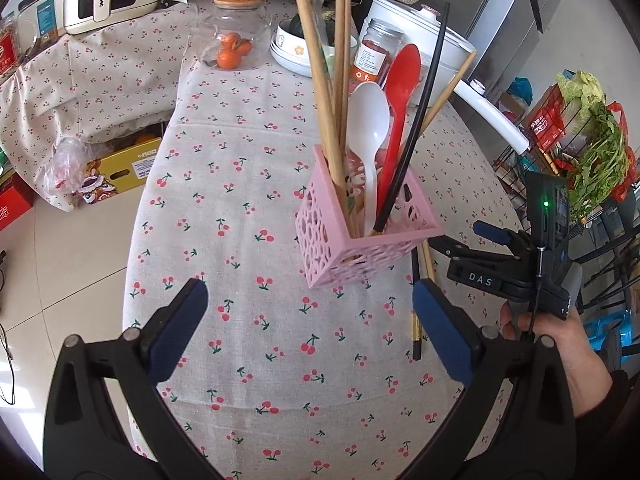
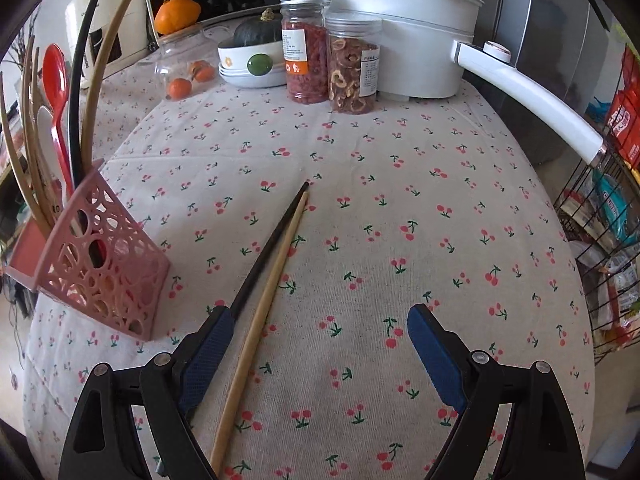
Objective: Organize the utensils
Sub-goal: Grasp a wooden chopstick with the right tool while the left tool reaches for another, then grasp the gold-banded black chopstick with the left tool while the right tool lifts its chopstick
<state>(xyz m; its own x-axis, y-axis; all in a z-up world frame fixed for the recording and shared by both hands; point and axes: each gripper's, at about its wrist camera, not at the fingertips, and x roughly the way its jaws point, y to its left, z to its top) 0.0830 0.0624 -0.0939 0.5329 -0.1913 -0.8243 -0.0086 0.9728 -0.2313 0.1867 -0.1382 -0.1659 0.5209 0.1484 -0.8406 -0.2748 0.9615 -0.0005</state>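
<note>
A pink perforated utensil holder stands on the cherry-print tablecloth. It holds several wooden chopsticks, a black chopstick, a white spoon and a red spoon. The holder also shows in the right wrist view at the left. A black chopstick and a wooden chopstick lie side by side on the cloth. My right gripper is open just above their near ends; it also shows in the left wrist view. My left gripper is open and empty, in front of the holder.
At the back stand a white pot with a long handle, two jars, stacked bowls with a squash, and a glass jar of oranges. A wire rack stands at the right. Boxes lie on the floor at the left.
</note>
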